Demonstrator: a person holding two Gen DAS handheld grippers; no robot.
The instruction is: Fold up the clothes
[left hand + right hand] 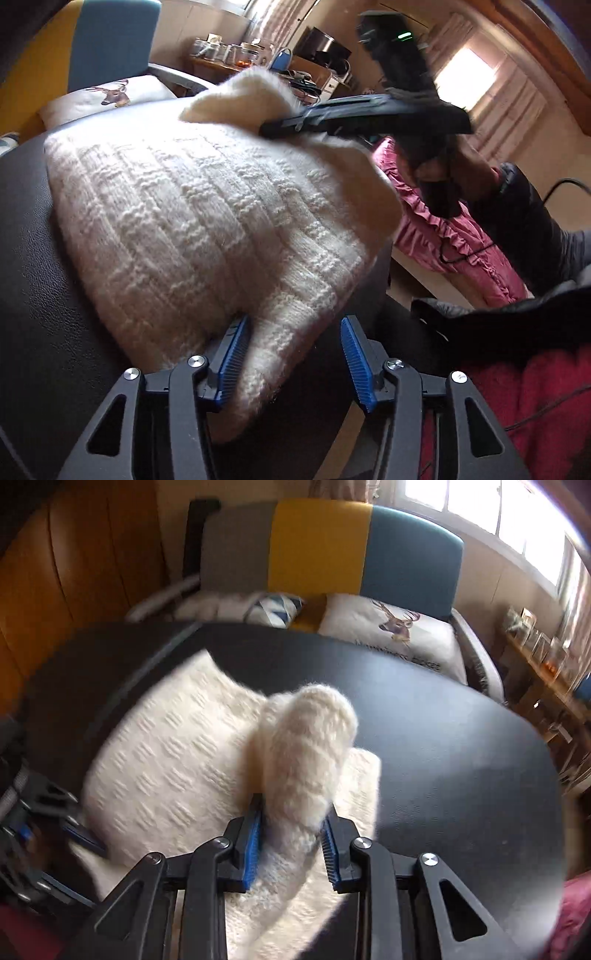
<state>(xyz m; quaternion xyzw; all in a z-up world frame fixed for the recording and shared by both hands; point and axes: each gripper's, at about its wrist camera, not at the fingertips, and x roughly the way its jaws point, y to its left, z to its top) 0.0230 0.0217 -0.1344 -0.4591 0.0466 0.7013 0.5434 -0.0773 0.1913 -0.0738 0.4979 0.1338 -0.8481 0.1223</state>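
On a black, leather-grained table top (55, 295), in the left wrist view, a cream knitted sweater (192, 221) lies spread, its ribbed near corner reaching down between the blue pads of the left gripper (293, 360). Those jaws stand apart: the left pad touches the knit, the right pad is clear of it. At the far right of the sweater the right gripper (291, 125) holds a raised fold of the wool. Beyond the table to the right lie a pink ruffled cloth (454, 236) and a dark padded jacket (517, 314), with red fabric (535, 398) in the near right corner. Far back stand a deer-print cushion (110, 96), a wooden shelf of jars (225, 55) and a bright curtained window (469, 70)

In the right wrist view, the right gripper (291, 843) is closed on a bunched fold of the sweater (166, 760), which rises thick and fluffy between the blue pads. The rest of the knit lies flat to the left on the dark table (443, 757). At the near left edge the left gripper (48, 823) shows, blurred. Behind the table stands a sofa (321, 546) with a grey, yellow and teal back, carrying the deer cushion (395, 627) and a blue triangle-patterned cushion (273, 609). Orange wooden panelling (74, 572) fills the far left, a window (517, 517) the far right
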